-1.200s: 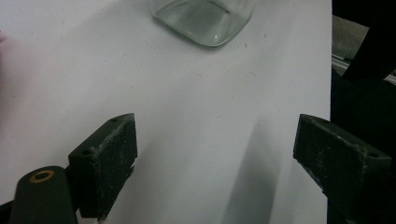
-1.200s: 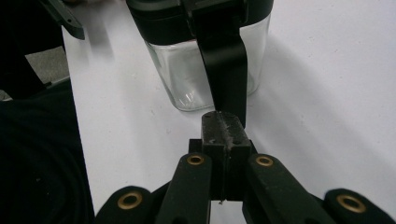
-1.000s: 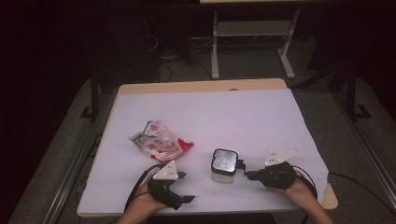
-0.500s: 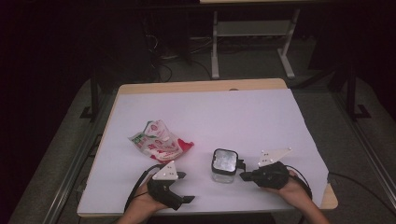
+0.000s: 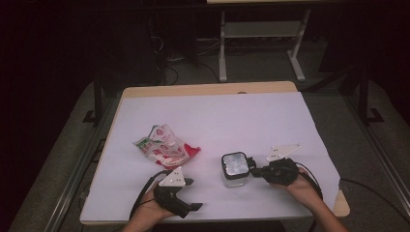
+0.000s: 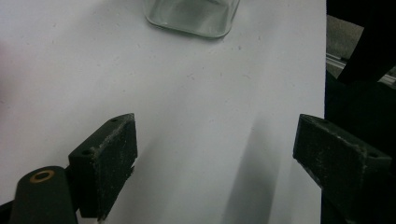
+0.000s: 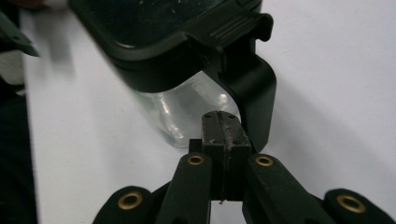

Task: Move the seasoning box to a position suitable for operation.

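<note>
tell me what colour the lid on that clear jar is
Black, with a black latch flap hanging down its side. The lid on the jar shows best in the right gripper view.

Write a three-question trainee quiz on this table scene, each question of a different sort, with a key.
1. True or false: the left gripper has its jaws shut on the crumpled red-and-white plastic packet.
2. Multiple choice: the right gripper points its shut jaws at which part of the square clear glass jar with the black-framed lid? A) its base B) the black latch on its lid C) the far wall
3. Fill in: everything rests on a ____ sheet that covers the table.

Key: 1 false, the jaws stand open over bare sheet and the packet lies apart from them. 2 B, the closed tips sit right at the latch. 3 white.
</note>
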Demonstrator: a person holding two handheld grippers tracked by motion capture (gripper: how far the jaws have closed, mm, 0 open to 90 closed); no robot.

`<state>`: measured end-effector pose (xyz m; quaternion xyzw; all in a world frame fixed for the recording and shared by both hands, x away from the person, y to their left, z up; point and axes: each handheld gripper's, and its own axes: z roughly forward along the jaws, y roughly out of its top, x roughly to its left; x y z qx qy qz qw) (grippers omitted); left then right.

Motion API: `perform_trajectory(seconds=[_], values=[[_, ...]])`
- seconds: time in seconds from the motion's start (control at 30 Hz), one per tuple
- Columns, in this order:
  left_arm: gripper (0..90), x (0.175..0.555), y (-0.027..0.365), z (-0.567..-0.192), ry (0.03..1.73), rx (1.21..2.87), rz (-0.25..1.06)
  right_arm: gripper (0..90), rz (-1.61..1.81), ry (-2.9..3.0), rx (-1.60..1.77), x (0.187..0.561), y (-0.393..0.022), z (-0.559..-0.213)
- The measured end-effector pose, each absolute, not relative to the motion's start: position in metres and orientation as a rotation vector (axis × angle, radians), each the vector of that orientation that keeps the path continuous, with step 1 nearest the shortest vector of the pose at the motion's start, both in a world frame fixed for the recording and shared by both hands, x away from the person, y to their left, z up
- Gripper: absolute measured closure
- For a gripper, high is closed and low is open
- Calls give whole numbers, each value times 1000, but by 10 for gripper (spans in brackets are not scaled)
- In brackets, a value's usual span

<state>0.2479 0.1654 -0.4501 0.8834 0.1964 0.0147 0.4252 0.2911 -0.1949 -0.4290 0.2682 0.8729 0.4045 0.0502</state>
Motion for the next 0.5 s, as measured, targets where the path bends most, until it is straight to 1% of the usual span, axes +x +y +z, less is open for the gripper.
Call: perform_trajectory(seconds=[0.17, 0.43, 0.47, 0.5], values=[[137, 247, 165, -450, 494, 2210, 51, 900, 1227, 2638, 819, 299, -196, -427], [140, 249, 166, -451, 510, 2199, 69, 899, 1253, 2619, 824, 286, -206, -424], [146, 249, 165, -451, 515, 2192, 67, 888, 1267, 2612, 844, 284, -209, -423], [146, 249, 165, -451, 517, 2187, 68, 836, 1266, 2590, 848, 281, -216, -424]])
